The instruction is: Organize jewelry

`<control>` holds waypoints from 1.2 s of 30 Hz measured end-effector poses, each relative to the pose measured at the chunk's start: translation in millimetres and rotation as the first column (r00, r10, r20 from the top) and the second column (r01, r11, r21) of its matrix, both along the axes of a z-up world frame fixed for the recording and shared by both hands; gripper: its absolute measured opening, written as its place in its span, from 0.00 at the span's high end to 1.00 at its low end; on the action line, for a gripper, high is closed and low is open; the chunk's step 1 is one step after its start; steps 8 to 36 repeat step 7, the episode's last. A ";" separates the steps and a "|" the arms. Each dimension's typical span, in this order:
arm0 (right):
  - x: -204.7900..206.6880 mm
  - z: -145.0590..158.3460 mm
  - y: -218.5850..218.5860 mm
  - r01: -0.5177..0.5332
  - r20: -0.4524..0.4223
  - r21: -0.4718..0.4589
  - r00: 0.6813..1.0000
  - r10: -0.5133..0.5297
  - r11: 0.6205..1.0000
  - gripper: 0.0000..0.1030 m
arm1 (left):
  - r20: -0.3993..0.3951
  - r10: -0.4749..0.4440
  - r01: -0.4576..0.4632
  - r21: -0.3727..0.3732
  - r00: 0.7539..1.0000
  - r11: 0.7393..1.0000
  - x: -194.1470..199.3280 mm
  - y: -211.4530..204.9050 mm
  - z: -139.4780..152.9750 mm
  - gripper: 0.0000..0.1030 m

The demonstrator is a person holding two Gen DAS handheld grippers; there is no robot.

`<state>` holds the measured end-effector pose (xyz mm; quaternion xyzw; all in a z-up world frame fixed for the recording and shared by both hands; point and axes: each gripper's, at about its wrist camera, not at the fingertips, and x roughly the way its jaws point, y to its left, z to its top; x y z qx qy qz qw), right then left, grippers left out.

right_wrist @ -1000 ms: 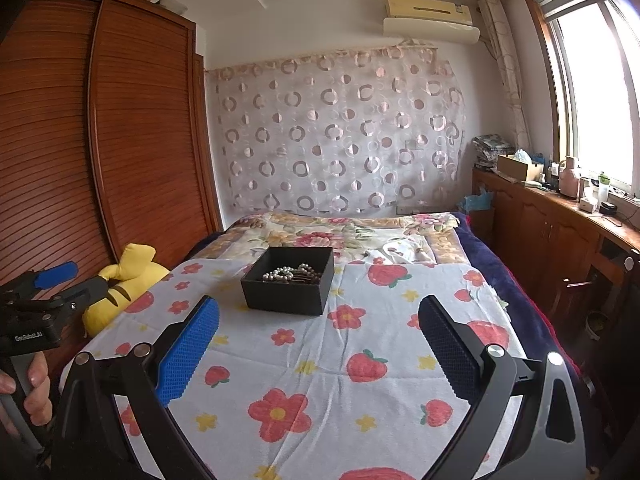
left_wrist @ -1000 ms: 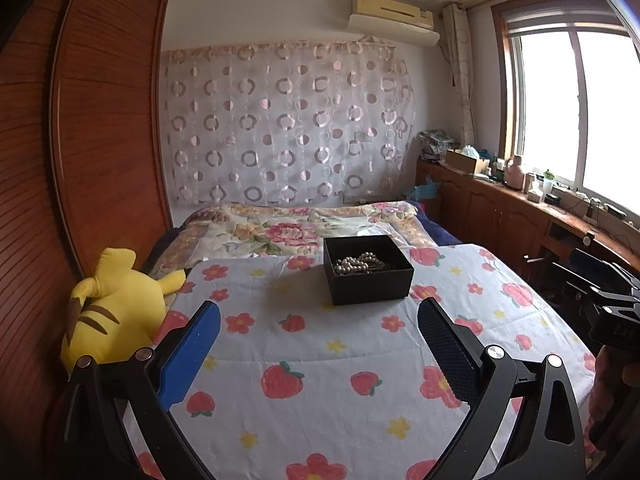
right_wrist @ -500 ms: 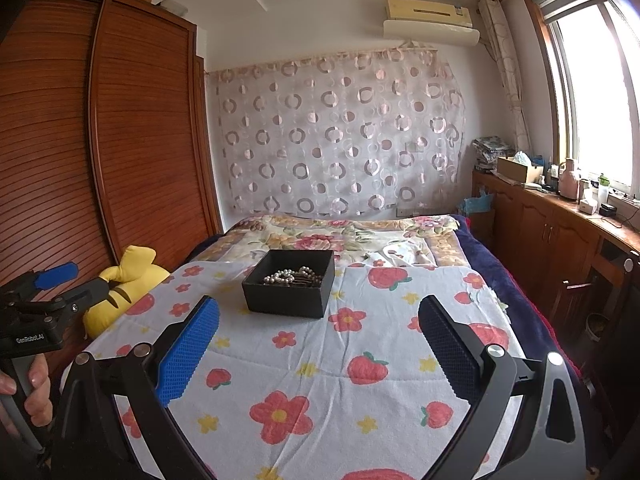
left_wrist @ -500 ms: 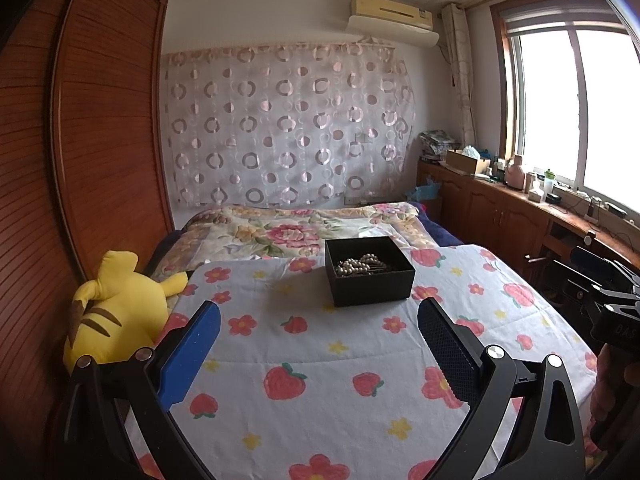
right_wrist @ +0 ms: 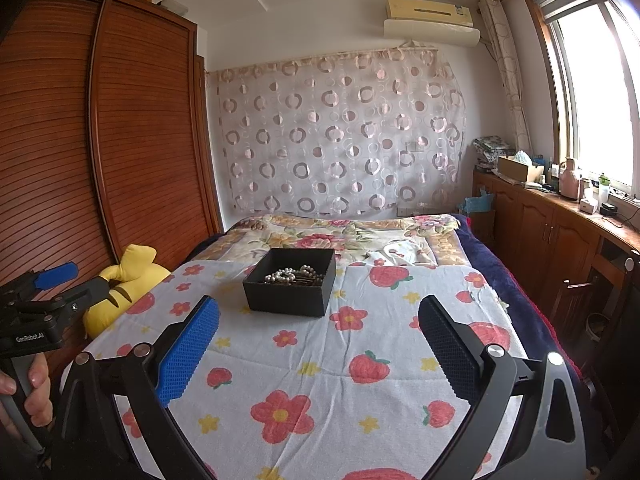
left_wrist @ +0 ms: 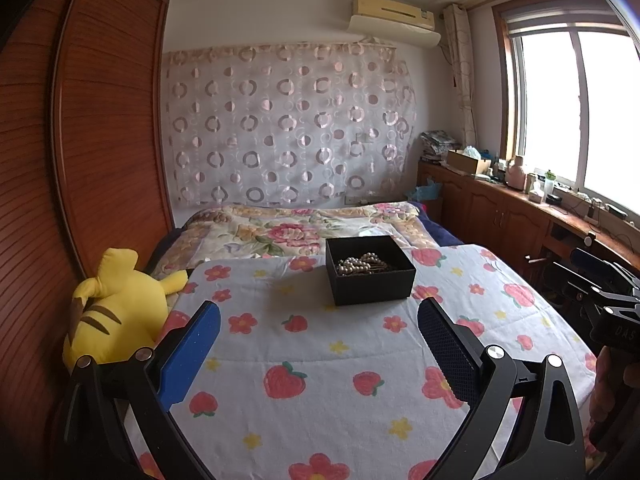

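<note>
Left wrist: left gripper (left_wrist: 319, 344) wide, empty.

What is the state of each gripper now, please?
Left gripper: open, holding nothing.
Right gripper: open, holding nothing; the pearl jewelry lies in the black box.

A home bedroom: a bed (right_wrist: 320, 380) under a strawberry-and-flower cover, a yellow plush toy (left_wrist: 116, 312) beside a slatted wooden wardrobe (right_wrist: 140, 140), a circle-patterned curtain (right_wrist: 340, 136), a wall air conditioner (right_wrist: 430, 16), and low wooden cabinets (right_wrist: 536, 232) below a window (right_wrist: 592, 92).
</note>
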<state>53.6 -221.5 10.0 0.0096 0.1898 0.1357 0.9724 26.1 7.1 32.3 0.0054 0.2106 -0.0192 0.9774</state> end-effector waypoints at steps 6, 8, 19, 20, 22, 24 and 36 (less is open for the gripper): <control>0.0 -0.1 0.0 0.002 0.001 0.000 1.000 -0.002 1.000 0.02 | 0.001 -0.007 0.007 -0.013 1.000 1.000 -0.6 4.1 4.2 0.07; -0.2 -0.3 0.3 0.002 0.001 0.000 1.000 -0.002 1.000 0.02 | 0.001 -0.006 0.006 -0.014 1.000 1.000 -0.6 4.1 4.0 0.07; -0.2 -0.3 0.3 0.002 0.001 0.000 1.000 -0.002 1.000 0.02 | 0.001 -0.006 0.006 -0.014 1.000 1.000 -0.6 4.1 4.0 0.07; -0.2 -0.3 0.3 0.002 0.001 0.000 1.000 -0.002 1.000 0.02 | 0.001 -0.006 0.006 -0.014 1.000 1.000 -0.6 4.1 4.0 0.07; -0.2 -0.3 0.3 0.002 0.001 0.000 1.000 -0.002 1.000 0.02 | 0.001 -0.006 0.006 -0.014 1.000 1.000 -0.6 4.1 4.0 0.07; -0.2 -0.3 0.3 0.002 0.001 0.000 1.000 -0.002 1.000 0.02 | 0.001 -0.006 0.006 -0.014 1.000 1.000 -0.6 4.1 4.0 0.07; -0.2 -0.3 0.3 0.002 0.001 0.000 1.000 -0.002 1.000 0.02 | 0.001 -0.006 0.006 -0.014 1.000 1.000 -0.6 4.1 4.0 0.07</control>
